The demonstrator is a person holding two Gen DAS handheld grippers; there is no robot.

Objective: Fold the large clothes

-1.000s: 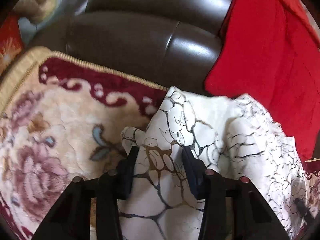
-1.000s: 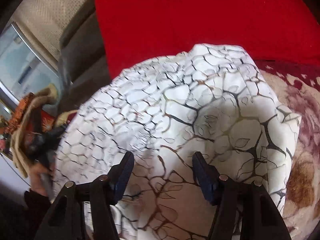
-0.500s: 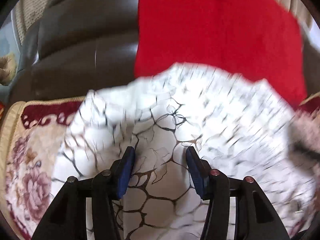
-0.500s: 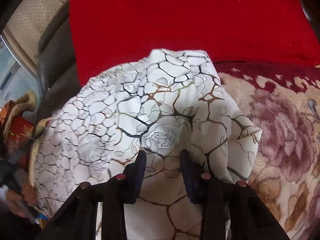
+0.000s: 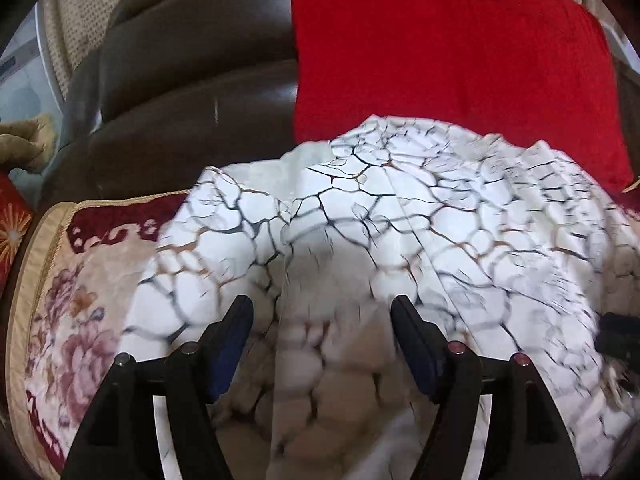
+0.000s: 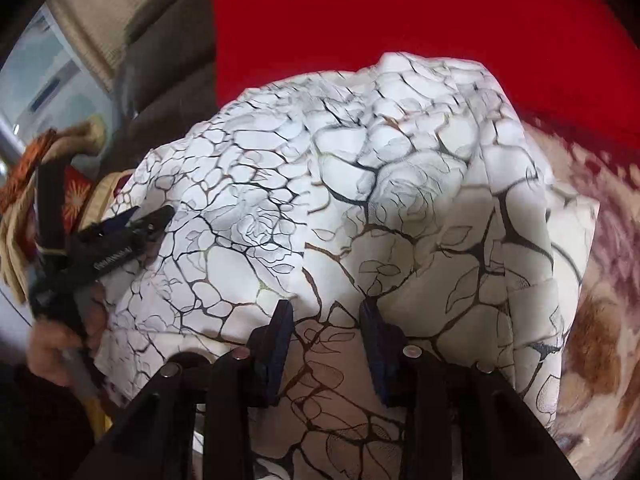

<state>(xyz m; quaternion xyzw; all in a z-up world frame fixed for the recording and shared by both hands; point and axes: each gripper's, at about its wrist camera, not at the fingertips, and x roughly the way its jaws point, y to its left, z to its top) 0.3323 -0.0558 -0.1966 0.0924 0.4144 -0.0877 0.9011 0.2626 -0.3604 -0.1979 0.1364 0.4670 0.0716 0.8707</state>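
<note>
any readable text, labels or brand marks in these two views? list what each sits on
Left gripper, seen in the right wrist view: one small line of white print on its black finger, too blurred to read.
White patterned garment: no text, only a crackle pattern.
Red cloth: no text.
Nothing else carries writing.

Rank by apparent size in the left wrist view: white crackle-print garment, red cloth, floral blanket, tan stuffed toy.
1. white crackle-print garment, nearest the camera, so partly inflated
2. red cloth
3. floral blanket, partly covered by the garment
4. tan stuffed toy, cut off at the frame edge
</note>
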